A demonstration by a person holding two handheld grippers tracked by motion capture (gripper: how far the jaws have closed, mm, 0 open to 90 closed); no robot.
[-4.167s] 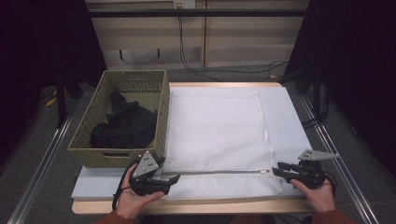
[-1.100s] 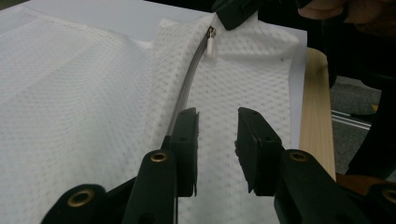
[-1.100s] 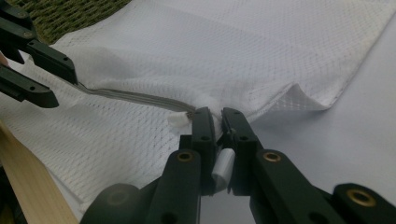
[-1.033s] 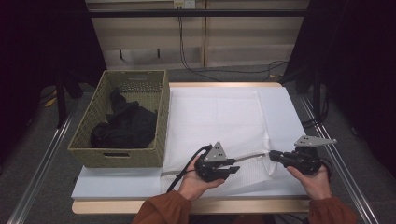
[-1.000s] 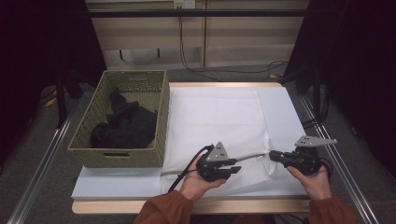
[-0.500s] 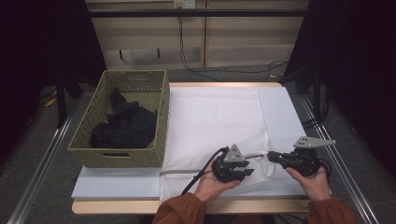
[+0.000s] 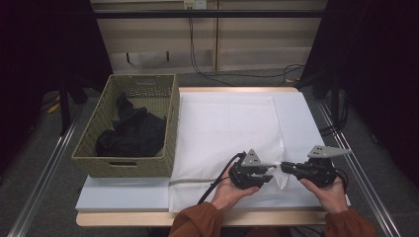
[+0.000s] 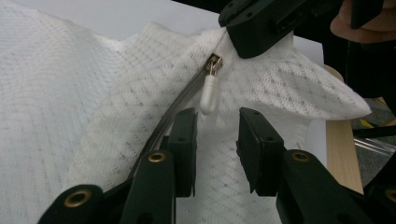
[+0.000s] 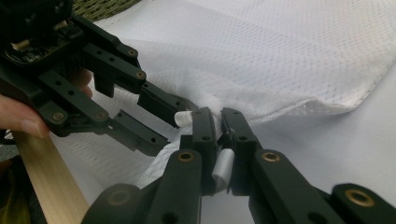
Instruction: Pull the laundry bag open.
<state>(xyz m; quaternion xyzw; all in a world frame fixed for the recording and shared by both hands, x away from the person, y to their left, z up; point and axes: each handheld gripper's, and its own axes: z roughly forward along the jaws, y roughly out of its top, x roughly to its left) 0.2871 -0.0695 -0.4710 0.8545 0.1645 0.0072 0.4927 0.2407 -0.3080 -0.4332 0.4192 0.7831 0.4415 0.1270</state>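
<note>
zip pull not gripped yet

right gripper [image 7: 283, 167] was clamped on the bag [image 7: 232, 133] cloth at the zip's end, near the table's front edge. left gripper [image 8: 215, 140] had its jaws narrowly parted, with the pull [image 8: 208, 94] just ahead of them, untouched. risk: the jaws could close on mesh instead of the pull (it dangles loose), or a tug could slip the cloth out of the right grip.

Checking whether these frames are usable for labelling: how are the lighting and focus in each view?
High view: white mesh bag evenly lit, surroundings dark, black clothes in the basket lack detail. Left gripper view: zipper pull sharp, near jaws soft. Right gripper view: cloth clear, jaw bases blurred.
</note>
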